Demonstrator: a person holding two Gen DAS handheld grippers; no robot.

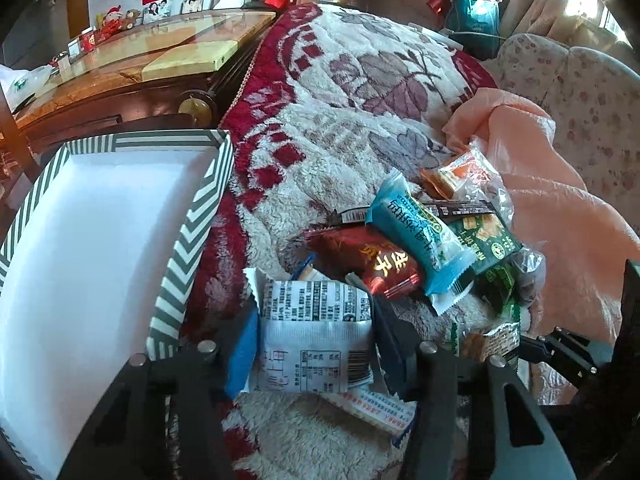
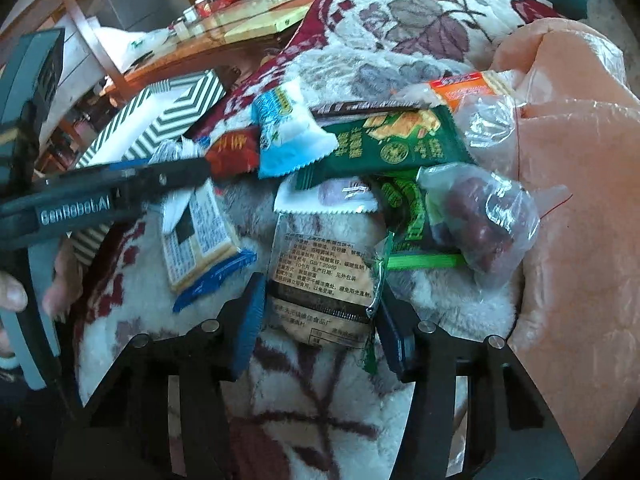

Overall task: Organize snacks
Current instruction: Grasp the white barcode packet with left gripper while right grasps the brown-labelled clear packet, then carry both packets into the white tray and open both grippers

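Fleecy and patterned in red and cream, the blanket [image 1: 360, 92] carries everything: the striped box [image 1: 192, 216] with its white, bare floor at the left, and the pile of snack packets [image 1: 420, 240] lying loose on the pile of the cloth, just beside a pink plastic bag [image 1: 560, 208]. No packet shows inside the box, so I judge the sorting is at its start — the picking step. The left gripper [image 1: 316, 344] has its jaws on both sides of a white packet [image 1: 316, 332], seemingly pressing it. The right gripper [image 2: 320, 312] stands the same way on a clear biscuit packet [image 2: 324, 276]; whether either grip is already firm, I cannot tell. Next move, I think — lift each packet free without dragging its neighbours, then carry it leftward over the box rim.
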